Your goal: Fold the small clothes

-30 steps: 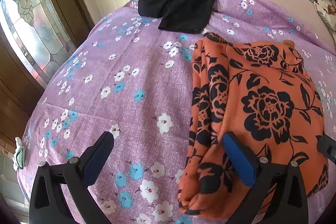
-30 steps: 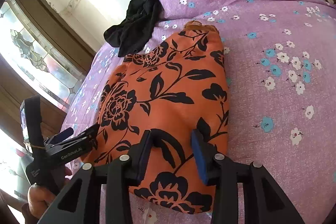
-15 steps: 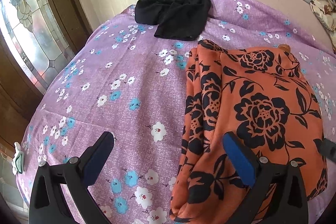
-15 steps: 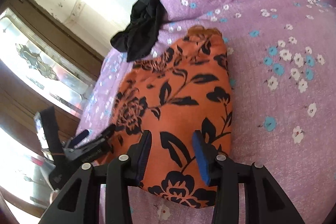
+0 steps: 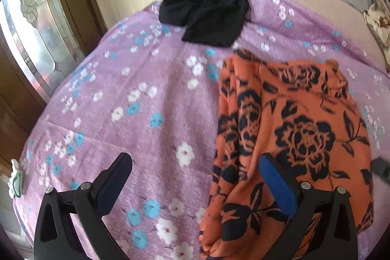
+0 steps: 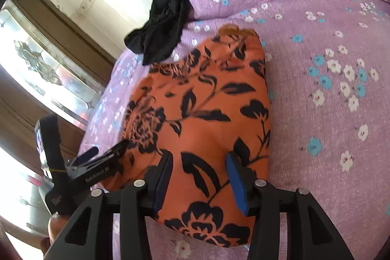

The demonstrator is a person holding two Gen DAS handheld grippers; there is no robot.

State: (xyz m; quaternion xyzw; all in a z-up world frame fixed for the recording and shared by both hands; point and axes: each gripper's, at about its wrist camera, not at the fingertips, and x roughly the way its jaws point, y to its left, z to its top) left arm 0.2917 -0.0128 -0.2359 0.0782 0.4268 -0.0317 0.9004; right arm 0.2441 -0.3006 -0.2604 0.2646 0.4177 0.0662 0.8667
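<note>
Right wrist: right tongs (image 6: 198, 160) opening over orange garment (image 6: 199, 104)

The orange garment (image 6: 202, 113) was soft matt cloth printed with black flowers. The purple bedsheet (image 5: 136, 113) looked like finely textured woven cloth. The black garment (image 5: 209, 14) was dull fabric. Each tool (image 6: 198, 177) was matt black plastic with blue pads (image 5: 277, 184) and shiny metal screws.

Left gripper (image 5: 195, 162): jaws spread wide, both fingers angled downward, nothing between the blue pads (image 5: 277, 184). Seen from the right wrist, it sits low at left, with part of the person's hand (image 6: 54, 226) beneath its handle. Right gripper (image 6: 198, 157): pitched downward, jaws partway apart and opening.
</note>
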